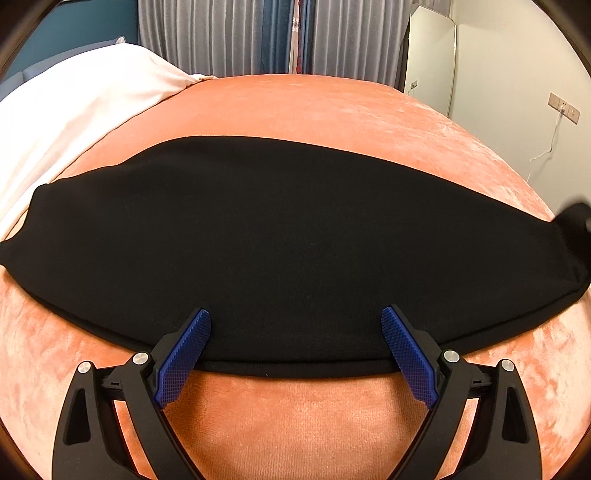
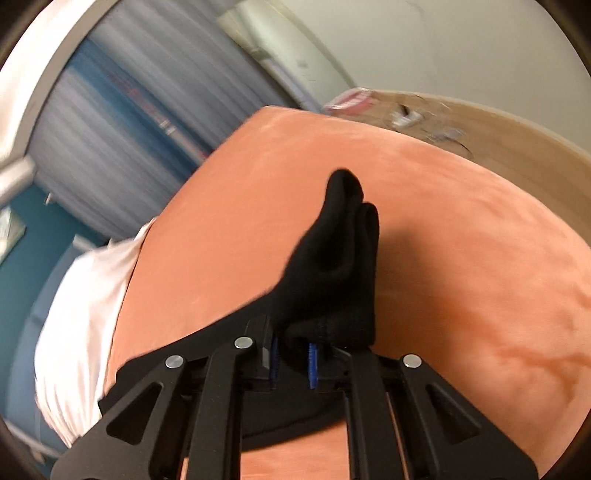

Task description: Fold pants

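Observation:
The black pants (image 1: 288,243) lie folded lengthwise across the orange bed cover (image 1: 295,107), running left to right. My left gripper (image 1: 295,325) is open, its blue pads (image 1: 186,354) hovering over the near edge of the pants with nothing between them. My right gripper (image 2: 293,354) is shut on a bunched end of the black pants (image 2: 332,266), which sticks up past the fingers above the cover. In the left wrist view that lifted end (image 1: 574,221) shows blurred at the far right.
A white duvet (image 1: 74,110) is heaped at the back left of the bed. Grey curtains (image 1: 221,33) hang behind. A mirror (image 1: 430,48) leans on the right wall, with a socket and cable (image 1: 563,110). A cardboard box (image 2: 461,125) stands beyond the bed.

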A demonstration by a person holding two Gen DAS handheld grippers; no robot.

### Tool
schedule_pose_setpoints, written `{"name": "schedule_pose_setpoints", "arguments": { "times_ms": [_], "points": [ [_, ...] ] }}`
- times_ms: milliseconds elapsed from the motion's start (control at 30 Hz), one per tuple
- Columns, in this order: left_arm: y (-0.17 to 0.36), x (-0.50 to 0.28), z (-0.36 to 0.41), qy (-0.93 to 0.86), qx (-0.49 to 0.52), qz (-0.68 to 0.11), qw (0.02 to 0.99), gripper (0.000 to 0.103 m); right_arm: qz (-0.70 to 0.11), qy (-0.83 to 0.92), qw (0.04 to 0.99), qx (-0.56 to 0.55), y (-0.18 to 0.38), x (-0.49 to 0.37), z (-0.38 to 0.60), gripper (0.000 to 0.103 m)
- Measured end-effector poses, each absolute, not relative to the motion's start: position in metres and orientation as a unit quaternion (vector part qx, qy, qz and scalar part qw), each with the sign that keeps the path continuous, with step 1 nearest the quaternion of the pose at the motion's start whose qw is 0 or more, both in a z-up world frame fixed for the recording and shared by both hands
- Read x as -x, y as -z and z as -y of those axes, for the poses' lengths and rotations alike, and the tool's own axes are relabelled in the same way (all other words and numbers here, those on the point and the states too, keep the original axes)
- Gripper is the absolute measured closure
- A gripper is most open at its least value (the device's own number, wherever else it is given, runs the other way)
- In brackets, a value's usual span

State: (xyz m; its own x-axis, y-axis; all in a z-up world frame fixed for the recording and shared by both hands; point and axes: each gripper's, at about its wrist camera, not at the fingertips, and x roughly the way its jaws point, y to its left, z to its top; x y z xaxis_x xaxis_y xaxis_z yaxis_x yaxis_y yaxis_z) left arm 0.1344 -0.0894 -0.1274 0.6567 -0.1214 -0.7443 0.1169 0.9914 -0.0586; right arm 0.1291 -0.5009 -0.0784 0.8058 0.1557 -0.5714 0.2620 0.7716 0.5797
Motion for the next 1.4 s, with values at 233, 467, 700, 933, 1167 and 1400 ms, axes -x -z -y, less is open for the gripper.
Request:
{"name": "schedule_pose_setpoints", "arguments": {
  "times_ms": [233,467,700,933,1167,1400],
  "points": [
    [0.125,-0.134,0.085,0.077,0.022,-0.404,0.911,0.011,-0.353,-0.075,0.896,-0.260,0.057,-0.176,0.381,0.093],
    [0.113,-0.119,0.059,0.106,0.067,-0.392,0.912,0.011,-0.401,-0.143,0.881,-0.209,0.067,-0.213,0.270,0.093],
    [0.109,-0.094,0.009,0.061,0.046,-0.381,0.921,0.011,-0.435,-0.188,0.864,-0.167,0.087,-0.223,0.185,0.093],
    [0.101,-0.086,-0.046,0.027,0.063,-0.371,0.926,0.011,-0.449,-0.197,0.857,-0.159,0.106,-0.225,0.148,0.093],
    [0.093,-0.092,-0.077,0.006,0.084,-0.362,0.928,0.011,-0.449,-0.212,0.858,-0.129,0.105,-0.222,0.121,0.093],
    [0.095,-0.102,-0.119,-0.015,0.127,-0.372,0.919,0.011,-0.445,-0.208,0.865,-0.099,0.109,-0.223,0.098,0.092]
  ]
}}
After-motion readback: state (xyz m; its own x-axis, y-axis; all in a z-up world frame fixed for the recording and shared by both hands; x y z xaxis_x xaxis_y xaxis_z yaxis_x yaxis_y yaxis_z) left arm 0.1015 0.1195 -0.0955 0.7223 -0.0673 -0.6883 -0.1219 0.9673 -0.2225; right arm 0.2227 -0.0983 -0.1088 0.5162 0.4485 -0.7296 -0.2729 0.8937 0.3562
